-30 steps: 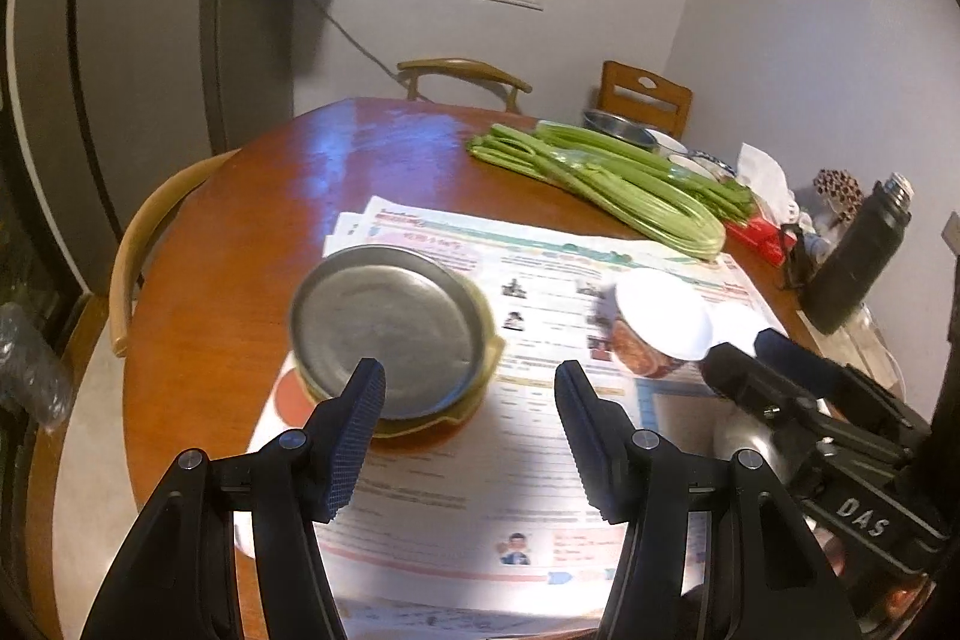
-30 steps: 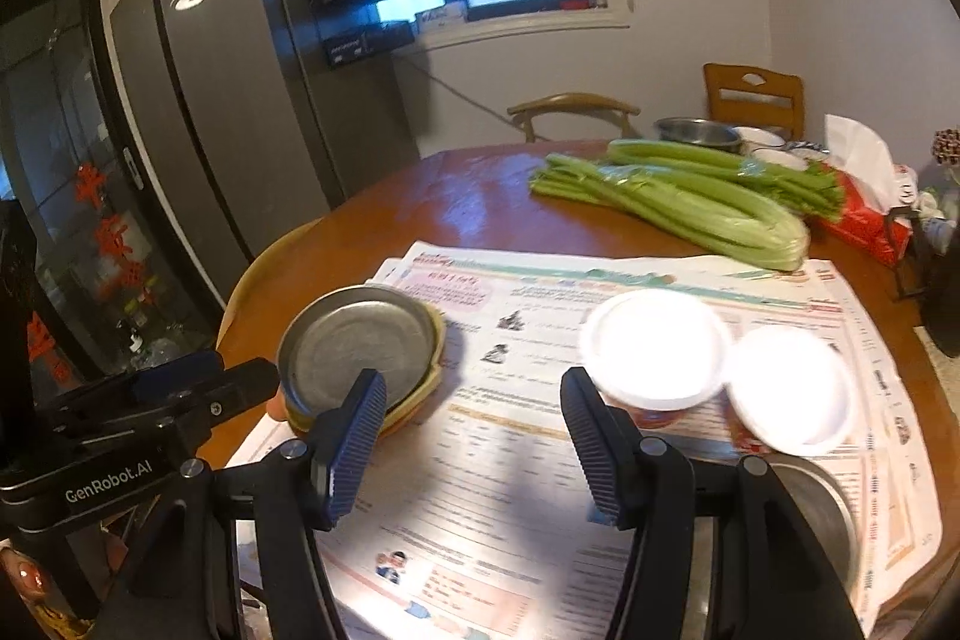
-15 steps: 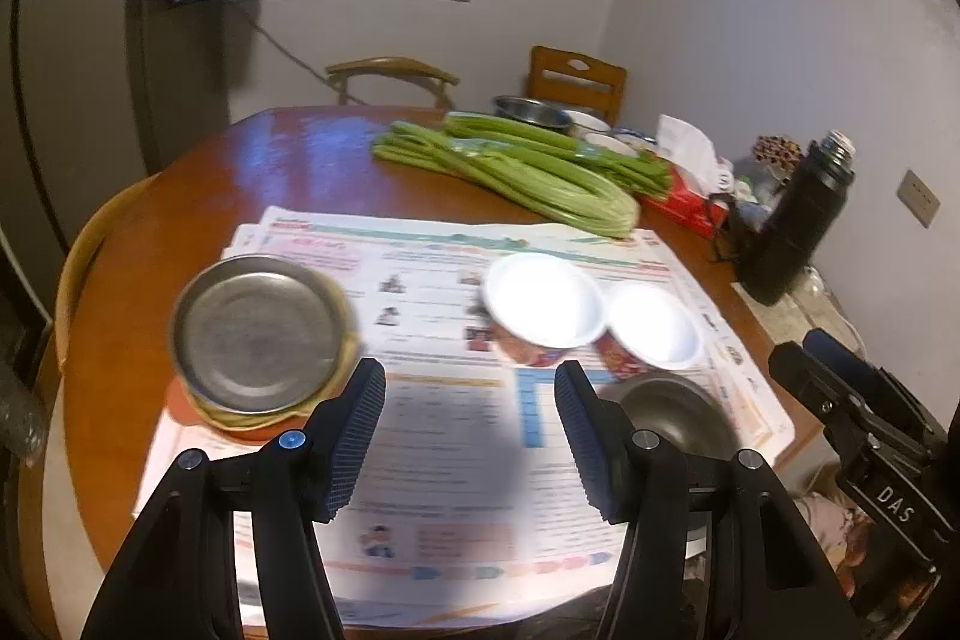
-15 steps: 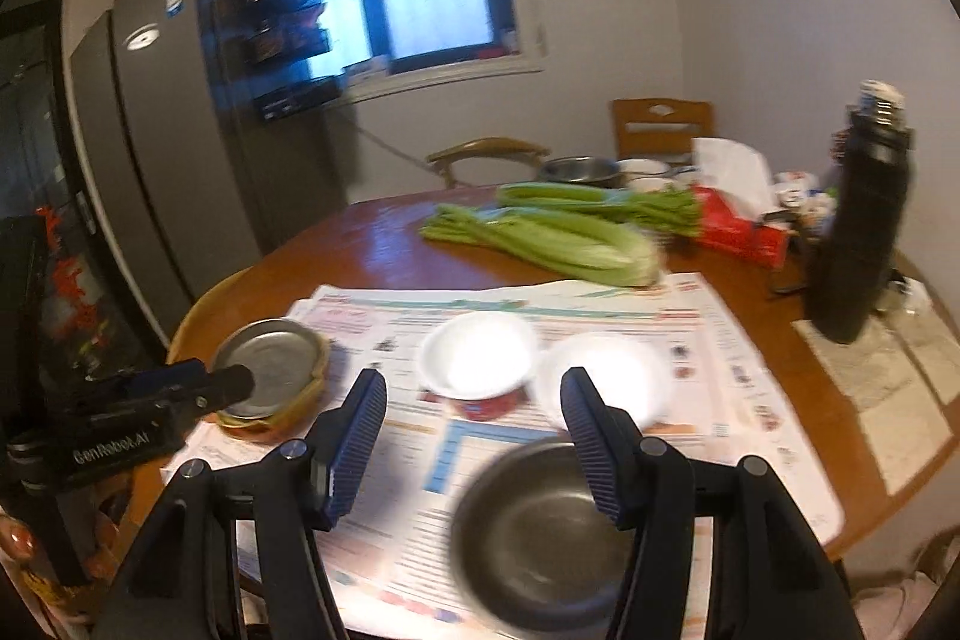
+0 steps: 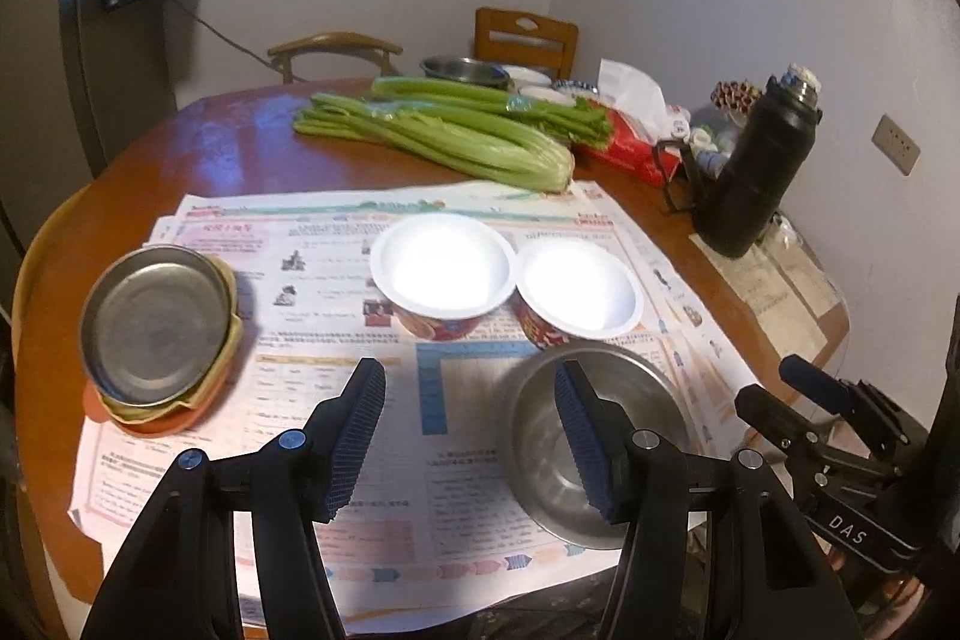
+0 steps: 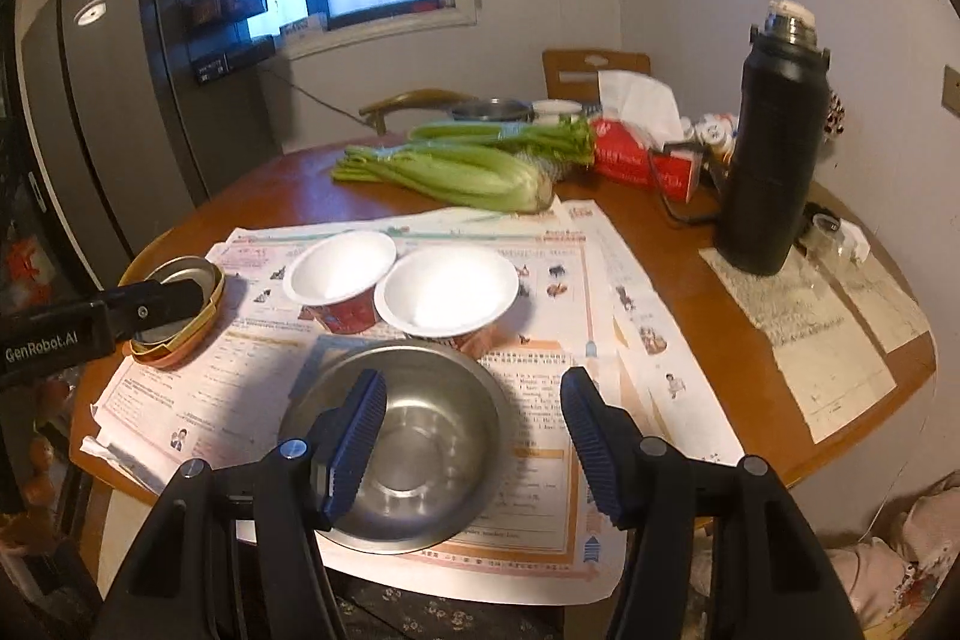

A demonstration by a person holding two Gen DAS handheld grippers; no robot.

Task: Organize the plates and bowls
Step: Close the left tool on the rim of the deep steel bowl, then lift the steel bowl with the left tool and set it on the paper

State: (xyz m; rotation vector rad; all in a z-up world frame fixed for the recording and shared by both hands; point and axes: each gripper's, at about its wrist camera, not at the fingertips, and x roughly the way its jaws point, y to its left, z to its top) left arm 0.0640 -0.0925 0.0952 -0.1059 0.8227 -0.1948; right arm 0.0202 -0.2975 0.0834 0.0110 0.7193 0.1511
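Observation:
A steel bowl [image 6: 414,436] stands on the newspaper at the table's near edge; it also shows in the left wrist view [image 5: 540,436]. Two white paper bowls [image 5: 444,268] [image 5: 579,289] stand side by side behind it. A steel plate [image 5: 150,322] lies on a stack of yellow and orange plates at the left. My left gripper [image 5: 474,436] is open and empty above the newspaper, just left of the steel bowl. My right gripper [image 6: 474,442] is open and empty, with the steel bowl's right rim between its fingers.
Celery bunches [image 5: 444,136] lie across the table's far side. A black thermos [image 6: 771,148] stands at the right beside a red tissue pack [image 6: 645,160]. More bowls [image 5: 468,70] sit at the far edge. Chairs stand beyond the round wooden table [image 6: 690,244]. A fridge [image 6: 120,112] stands on the left.
Both grippers have pulled back and swung right, away from the plate stack. The steel bowl has come into view under them. Both stayed open.

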